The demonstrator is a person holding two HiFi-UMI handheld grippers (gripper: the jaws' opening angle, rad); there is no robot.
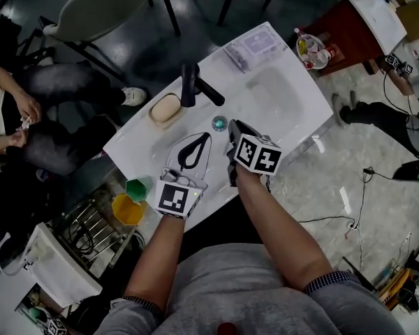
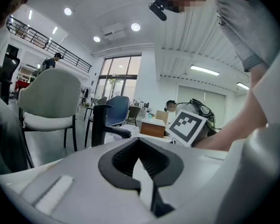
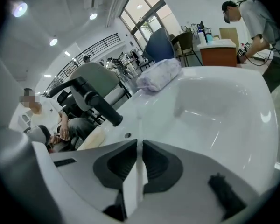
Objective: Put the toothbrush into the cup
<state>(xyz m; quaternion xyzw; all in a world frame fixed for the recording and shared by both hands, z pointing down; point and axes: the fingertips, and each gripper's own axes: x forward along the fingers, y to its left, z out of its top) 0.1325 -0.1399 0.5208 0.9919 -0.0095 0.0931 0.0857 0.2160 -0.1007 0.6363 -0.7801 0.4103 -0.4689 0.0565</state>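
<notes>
Toothbrush (image 3: 137, 176): it appears only as a narrow white strip in the right gripper view, pinched between the dark pads of the right gripper (image 3: 139, 141), whose jaws are drawn in tight on it. In the head view that gripper (image 1: 232, 125) is over the middle of the white sink top (image 1: 293, 128), and the brush itself is too slim to make out there.

Beside it, the left gripper (image 1: 204, 138) is low over the same surface with its jaw tips touching and nothing between them. Only the white of the sink top shows through the loop behind the tips in the left gripper view (image 2: 139, 139).

A green cup (image 1: 136, 187) and a yellow cup (image 1: 126, 210) stand just left of the left gripper at the sink top's near-left edge. Whether they rest on the sink top or just off it cannot be told.

Just ahead of the right gripper's tips lies a small teal round thing (image 1: 219, 123). Beyond it rises a black faucet (image 1: 190, 82), with a tan bar of soap (image 1: 165, 108) to its left. A clear packet (image 1: 255, 46) sits at the far corner, next to the basin.

Farther off are a pale chair (image 1: 105, 9) and, at the left, a seated person (image 1: 7, 110).
</notes>
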